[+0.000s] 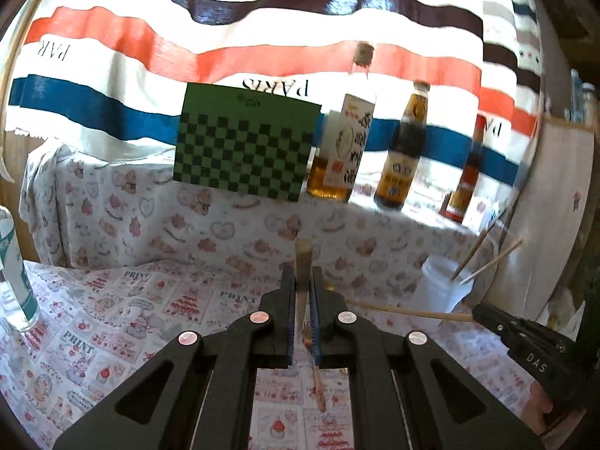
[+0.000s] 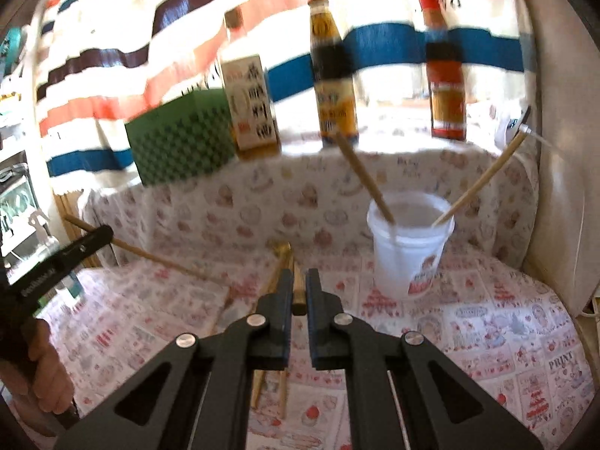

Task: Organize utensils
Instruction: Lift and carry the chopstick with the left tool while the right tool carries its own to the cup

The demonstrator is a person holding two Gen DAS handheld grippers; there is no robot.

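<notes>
My left gripper (image 1: 302, 273) is shut on a wooden chopstick (image 1: 303, 258) that sticks up between the fingers; it also shows at the left of the right wrist view (image 2: 165, 262). My right gripper (image 2: 299, 277) is shut on another wooden chopstick (image 2: 298, 292), seen from the left wrist as a long stick (image 1: 408, 312) pointing left. A white plastic cup (image 2: 405, 251) stands to the right on the table with two chopsticks (image 2: 365, 176) leaning in it; it shows at the right of the left wrist view (image 1: 442, 281). More chopsticks (image 2: 273, 281) lie on the cloth under my right gripper.
Three sauce bottles (image 1: 401, 150) and a green checkered box (image 1: 243, 146) stand on the raised shelf behind. A glass bottle (image 1: 15, 273) stands at the far left. A patterned tablecloth (image 1: 112, 318) covers the table. A white wall panel (image 2: 555, 187) bounds the right side.
</notes>
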